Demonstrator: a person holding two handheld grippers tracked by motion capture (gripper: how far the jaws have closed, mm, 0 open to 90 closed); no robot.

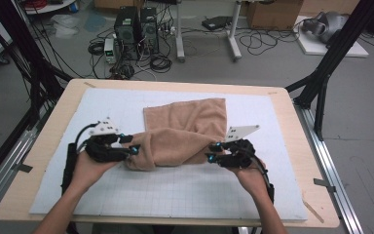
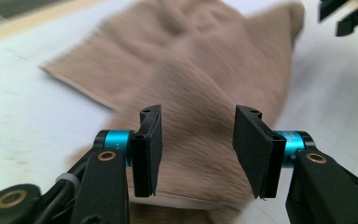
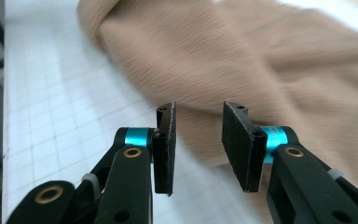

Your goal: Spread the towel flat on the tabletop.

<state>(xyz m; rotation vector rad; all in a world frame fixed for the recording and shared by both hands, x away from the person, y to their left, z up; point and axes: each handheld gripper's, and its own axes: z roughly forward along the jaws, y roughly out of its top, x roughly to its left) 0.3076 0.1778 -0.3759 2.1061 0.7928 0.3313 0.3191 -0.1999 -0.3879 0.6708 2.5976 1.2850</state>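
The left gripper [image 2: 193,151] stands with its jaws apart and nothing pinched between them; in its own view the pads [image 2: 150,149] frame the tan towel [image 2: 191,88], which fills the middle of the frame behind them without being pressed. In the high view this gripper [image 1: 132,148] sits at centre left, just beside the towel's [image 1: 185,131] lower left corner. The right gripper [image 3: 198,147] is likewise released, its jaws parted with bare gap between them, and the towel [image 3: 261,65] spreads across the upper right of its view. From above, the right gripper [image 1: 213,155] sits right of centre, at the towel's lower right corner. The towel lies folded and rumpled in the middle of a pale gridded mat [image 1: 175,195], which covers a wooden table [image 1: 48,131].
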